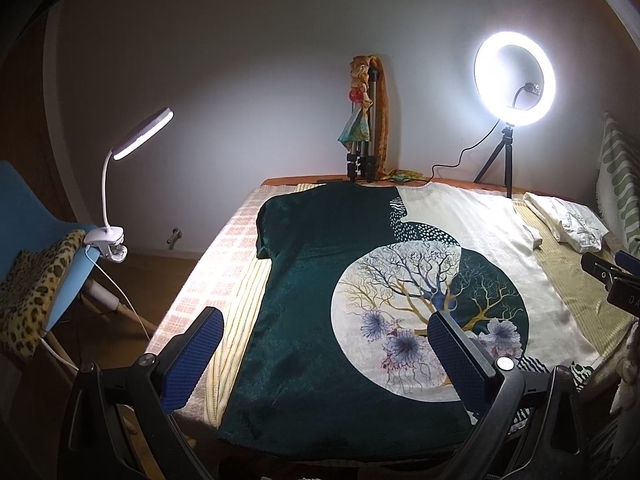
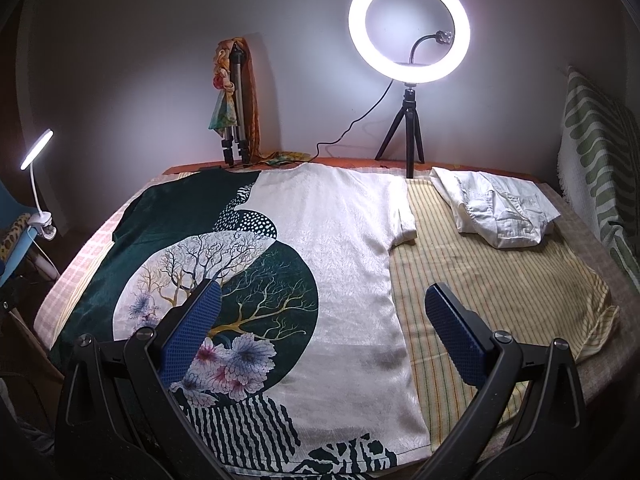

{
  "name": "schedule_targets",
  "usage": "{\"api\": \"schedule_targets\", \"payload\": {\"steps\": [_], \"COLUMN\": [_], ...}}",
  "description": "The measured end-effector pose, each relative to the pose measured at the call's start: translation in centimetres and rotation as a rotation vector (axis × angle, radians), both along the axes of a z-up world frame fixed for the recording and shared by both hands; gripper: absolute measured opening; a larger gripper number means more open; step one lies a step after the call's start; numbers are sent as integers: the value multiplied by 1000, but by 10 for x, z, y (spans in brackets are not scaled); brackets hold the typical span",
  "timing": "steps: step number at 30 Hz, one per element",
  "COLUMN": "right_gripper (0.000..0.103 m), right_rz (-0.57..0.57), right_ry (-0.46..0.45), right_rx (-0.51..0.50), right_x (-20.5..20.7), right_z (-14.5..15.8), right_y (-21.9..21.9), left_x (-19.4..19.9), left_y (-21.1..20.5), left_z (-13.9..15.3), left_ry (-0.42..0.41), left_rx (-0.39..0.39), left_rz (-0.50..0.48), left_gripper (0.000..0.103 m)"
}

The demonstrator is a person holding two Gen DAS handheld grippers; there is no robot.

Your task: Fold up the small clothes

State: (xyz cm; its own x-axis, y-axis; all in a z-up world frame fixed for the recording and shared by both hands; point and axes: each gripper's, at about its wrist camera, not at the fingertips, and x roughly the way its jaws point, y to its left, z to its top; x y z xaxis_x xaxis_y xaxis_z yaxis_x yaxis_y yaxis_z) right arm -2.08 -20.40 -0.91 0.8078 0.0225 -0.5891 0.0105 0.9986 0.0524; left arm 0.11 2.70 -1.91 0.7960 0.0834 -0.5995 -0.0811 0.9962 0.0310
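We see a shirt (image 2: pixel 344 248) spread flat on the bench (image 2: pixel 500 280), front up, its collar toward twelve o'clock and its hem toward six. One half is dark green, the other cream, with a round print of bare trees and purple flowers in the middle and black-and-white stripes near the hem. Both short sleeves lie out to the sides; the cream one is partly folded over at its end. A striped yellow cloth (image 2: pixel 480 320) lies under the shirt, and a pink checked cover (image 1: pixel 208 272) shows past it at nine o'clock.

Our left tongs (image 1: pixel 326 354) hang just above the hem of the green half with the jaws wide apart and nothing between them. Our right tongs (image 2: pixel 322 330) sit over the cream side near its edge, also spread wide and empty; one blue pad is over the print, the other over the striped cloth. We cannot tell whether any pad touches the fabric.

At two o'clock from the shirt, well apart from it, a pile of white clothes (image 2: pixel 504 216) lies crumpled on the striped cloth. At the far edge, at twelve o'clock, a folded tripod (image 2: pixel 238 112) wrapped with a coloured scarf leans on the wall. At one o'clock a lit ring light (image 2: pixel 408 26) stands on a small black tripod, its cable trailing along the bench. At nine o'clock a white clip lamp (image 1: pixel 136 140) is clamped to a blue chair (image 1: pixel 36 216) with a leopard-print cloth (image 1: pixel 28 292) on it. A green-and-white patterned cloth (image 2: pixel 596 168) hangs at three o'clock.
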Motion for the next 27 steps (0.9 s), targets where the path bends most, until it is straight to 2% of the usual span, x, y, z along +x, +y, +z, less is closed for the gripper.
{"api": "schedule_targets", "payload": {"steps": [7, 9, 12, 15, 20, 25, 27], "right_gripper": [103, 103, 103, 103, 103, 103, 103], "right_rz": [0, 20, 85, 167, 301, 433, 490], "right_ry": [-8, -6, -2, -29, -60, 57, 89], "right_rx": [-56, -72, -100, -113, -97, 8, 29], "right_x": [0, 4, 14, 28, 75, 141, 164], "right_z": [7, 6, 9, 18, 34, 40, 37], "right_y": [13, 20, 34, 51, 89, 141, 165], "left_x": [0, 1, -1, -5, -5, -6, -5], "left_y": [17, 23, 31, 45, 64, 89, 99], "left_z": [-14, -19, -27, -36, -52, -76, -88], "left_ry": [47, 67, 69, 72, 120, 184, 222], "left_rx": [-45, -59, -65, -129, -191, -276, -333], "left_rz": [10, 17, 34, 39, 65, 94, 116], "left_gripper": [103, 97, 91, 87, 78, 72, 62]}}
